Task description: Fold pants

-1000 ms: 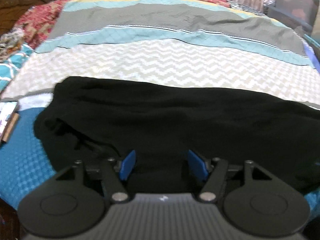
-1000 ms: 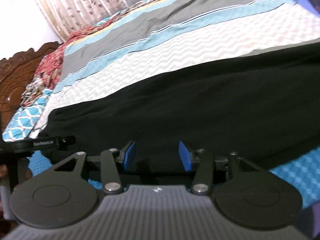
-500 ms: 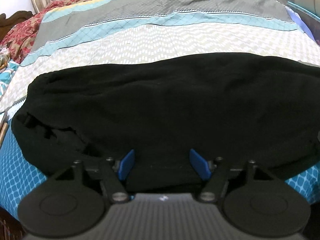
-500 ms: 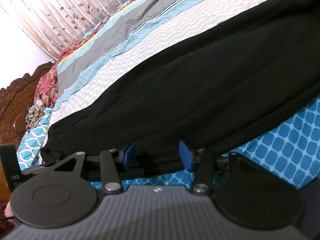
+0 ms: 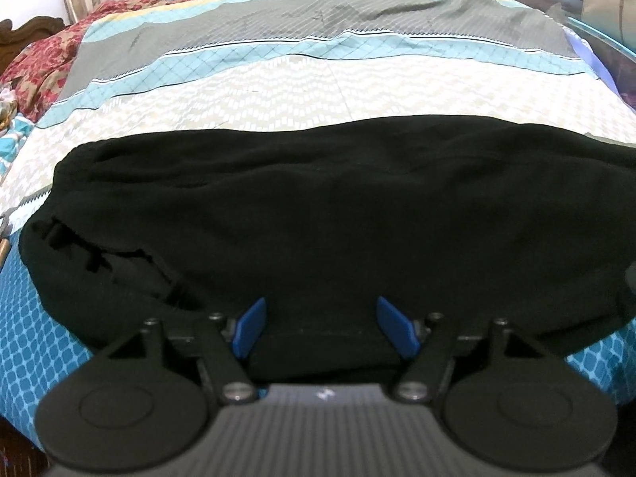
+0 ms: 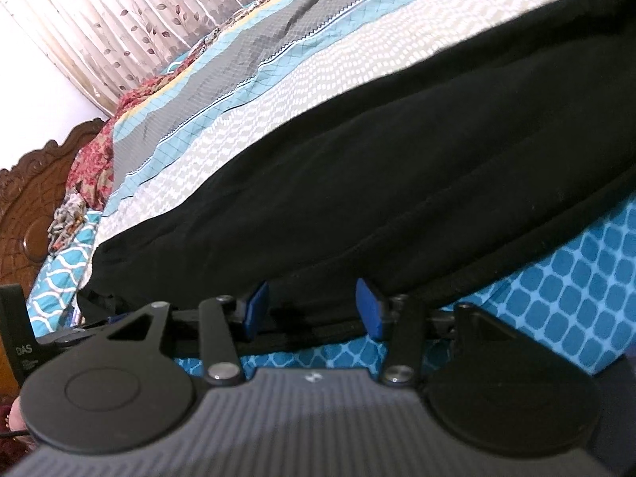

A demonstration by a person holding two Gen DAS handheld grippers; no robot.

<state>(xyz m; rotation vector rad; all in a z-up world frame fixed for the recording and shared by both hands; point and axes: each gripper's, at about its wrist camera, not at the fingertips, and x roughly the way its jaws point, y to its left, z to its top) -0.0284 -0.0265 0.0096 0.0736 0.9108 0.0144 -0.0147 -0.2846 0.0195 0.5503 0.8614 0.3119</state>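
So the black soft-fabric pants (image 5: pixel 338 214) are lying flat across my bed, stretched sideways over the cream zigzag band and the blue tile-print band of the striped quilted bedspread (image 5: pixel 278 91). From my left wrist cam, the waistband end with its bunched folds is off to the left, and the near edge of the fabric comes right up to my left gripper (image 5: pixel 325 326). Its blue finger pads (image 5: pixel 249 328) are spread wide, with the hem edge sitting in the gap between them; I can't tell if the pads actually touch the cloth.

My right gripper (image 6: pixel 314 308) is tilted, so the whole bed looks slanted in that view. Its blue pads are also spread apart, parked right at the near seam of the pants, where the black edge meets the blue tile print. Nothing clamped on either side as far as I can see.

Behind the bed there's a leaf-print beige curtain (image 6: pixel 131 20), and a carved dark wooden headboard (image 6: pixel 28 198) at the left.
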